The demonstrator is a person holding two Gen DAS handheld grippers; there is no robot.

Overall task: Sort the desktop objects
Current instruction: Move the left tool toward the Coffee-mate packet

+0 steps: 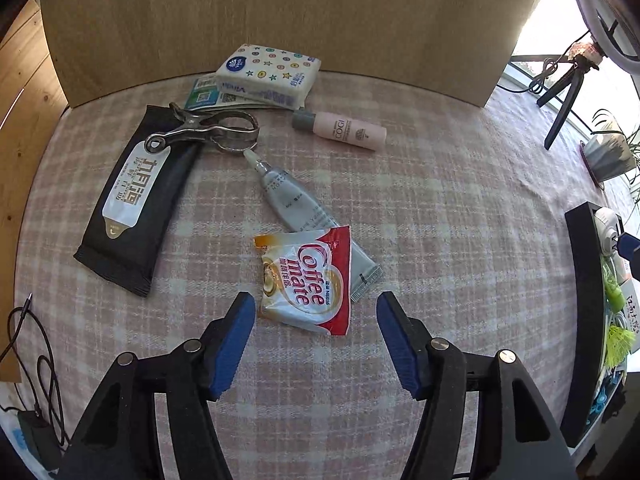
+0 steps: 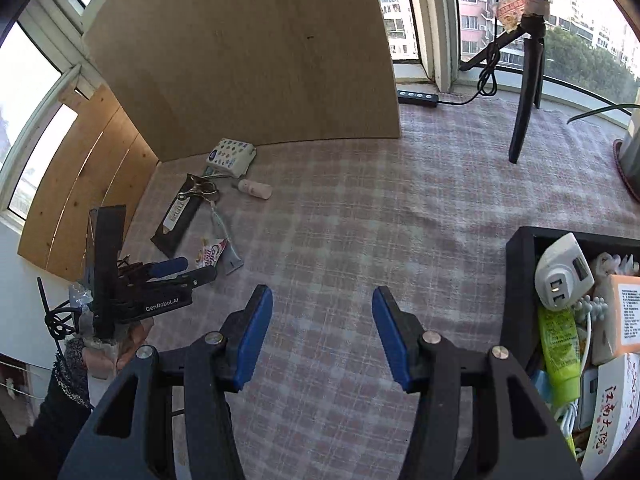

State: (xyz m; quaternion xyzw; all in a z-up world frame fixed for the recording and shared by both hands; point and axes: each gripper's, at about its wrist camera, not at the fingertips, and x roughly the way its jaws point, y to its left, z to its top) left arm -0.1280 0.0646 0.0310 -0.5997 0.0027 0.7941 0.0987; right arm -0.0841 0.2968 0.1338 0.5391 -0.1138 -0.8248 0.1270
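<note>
Two grippers are showing, and you are holding both with their jaws spread wide and nothing between them. Your left gripper (image 1: 316, 312) is hovering low over the checked tablecloth (image 1: 440, 220), its blue pads flanking the near end of the Coffee mate sachet (image 1: 306, 280); whether the pads are touching the cloth is not something you can read from here. That sachet is lying across the crimped tail of the grey tube (image 1: 296, 206), hiding part of it, while the tube's nozzle is pointing toward the metal clip (image 1: 208, 130). The clip is resting partly on the black wipes pack (image 1: 136, 196), covering its top corner. Beyond them the tissue packet (image 1: 268, 74) is sitting on some printed cards, most of which are hidden beneath it, and the pink bottle (image 1: 344, 130) is lying on its side just beside it, all in front of the wooden board (image 1: 280, 16). Your right gripper (image 2: 322, 332) is hanging over bare cloth, well apart from that cluster and near the black bin (image 2: 516, 280). The bin is being cut off by the frame edge in both views, so you are seeing only part of its jumble: a white charger (image 2: 560, 280), a green tube (image 2: 560, 352), a white cable, and boxes whose print is too small to read.
</note>
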